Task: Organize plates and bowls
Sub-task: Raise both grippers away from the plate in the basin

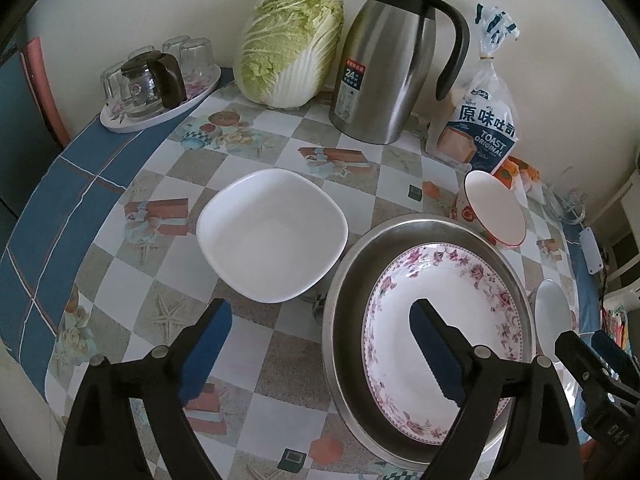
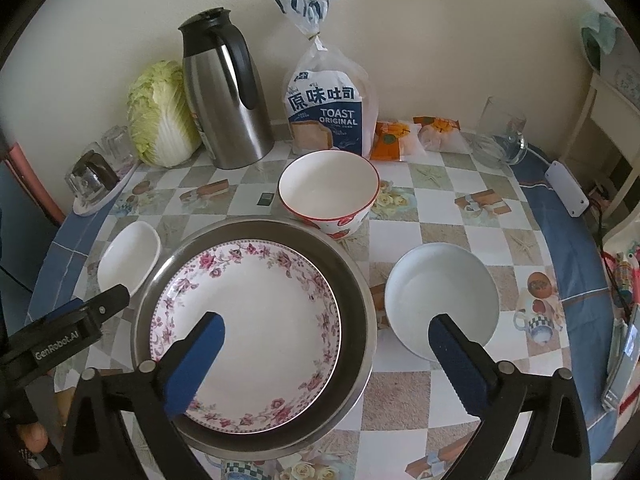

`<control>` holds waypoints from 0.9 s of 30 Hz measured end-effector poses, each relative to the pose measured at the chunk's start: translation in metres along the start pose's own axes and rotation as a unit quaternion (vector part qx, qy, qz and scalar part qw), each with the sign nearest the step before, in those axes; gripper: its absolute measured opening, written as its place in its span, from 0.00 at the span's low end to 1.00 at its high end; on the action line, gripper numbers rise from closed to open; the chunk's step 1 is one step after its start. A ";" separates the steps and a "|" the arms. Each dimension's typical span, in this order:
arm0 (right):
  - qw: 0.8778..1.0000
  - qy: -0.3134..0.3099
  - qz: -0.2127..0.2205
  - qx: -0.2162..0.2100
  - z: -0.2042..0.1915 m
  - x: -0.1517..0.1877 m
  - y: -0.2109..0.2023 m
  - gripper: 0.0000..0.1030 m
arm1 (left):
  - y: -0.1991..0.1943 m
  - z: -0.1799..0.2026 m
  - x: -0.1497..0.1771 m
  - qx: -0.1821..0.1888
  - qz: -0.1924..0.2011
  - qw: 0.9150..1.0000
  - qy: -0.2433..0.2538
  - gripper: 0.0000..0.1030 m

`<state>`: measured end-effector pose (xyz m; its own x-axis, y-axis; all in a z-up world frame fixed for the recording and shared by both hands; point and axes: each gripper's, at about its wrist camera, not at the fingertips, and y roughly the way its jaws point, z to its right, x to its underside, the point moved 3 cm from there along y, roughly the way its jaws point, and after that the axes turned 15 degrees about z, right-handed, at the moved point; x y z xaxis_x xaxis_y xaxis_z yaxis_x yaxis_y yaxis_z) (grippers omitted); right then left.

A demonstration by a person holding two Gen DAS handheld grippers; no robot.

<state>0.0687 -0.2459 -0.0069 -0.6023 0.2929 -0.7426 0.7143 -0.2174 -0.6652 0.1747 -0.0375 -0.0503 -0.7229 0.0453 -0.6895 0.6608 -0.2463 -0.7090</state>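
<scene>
With both grippers spread wide and holding nothing, I judge the next pick to be a loose dish. My left gripper (image 1: 320,344) hangs between the square white bowl (image 1: 272,236) at its 11 o'clock and the floral plate (image 2: 248,332), which lies inside the steel basin (image 2: 360,304). My right gripper (image 2: 324,356) has the round white dish (image 2: 442,296) at 1 o'clock. I would clamp one rim squarely, lift level. The bread bag (image 2: 328,108) reads "TOAST ORIGINAL"; the left gripper's body reads "GenRobot.AI".

Bare cloth (image 2: 440,220) between round bowl (image 2: 329,188) and plate (image 2: 442,300).
</scene>
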 end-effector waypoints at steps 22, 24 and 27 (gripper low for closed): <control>0.998 0.035 0.040 -0.014 0.008 -0.015 -0.029 1.00 | -0.001 -0.001 -0.005 0.048 0.009 0.998 -0.026 0.90; 0.999 0.031 0.040 -0.014 0.009 -0.019 -0.033 1.00 | -0.001 -0.003 -0.004 0.046 0.008 0.998 -0.030 0.90; 0.999 0.025 0.041 -0.013 0.012 -0.030 -0.043 1.00 | -0.001 -0.003 -0.004 0.045 0.006 0.998 -0.032 0.90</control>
<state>0.0520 -0.2564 0.0428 -0.5240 0.3216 -0.7887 0.7692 -0.2191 -0.6003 0.1780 -0.0343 -0.0470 -0.7288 -0.0196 -0.6845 0.6503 -0.3327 -0.6829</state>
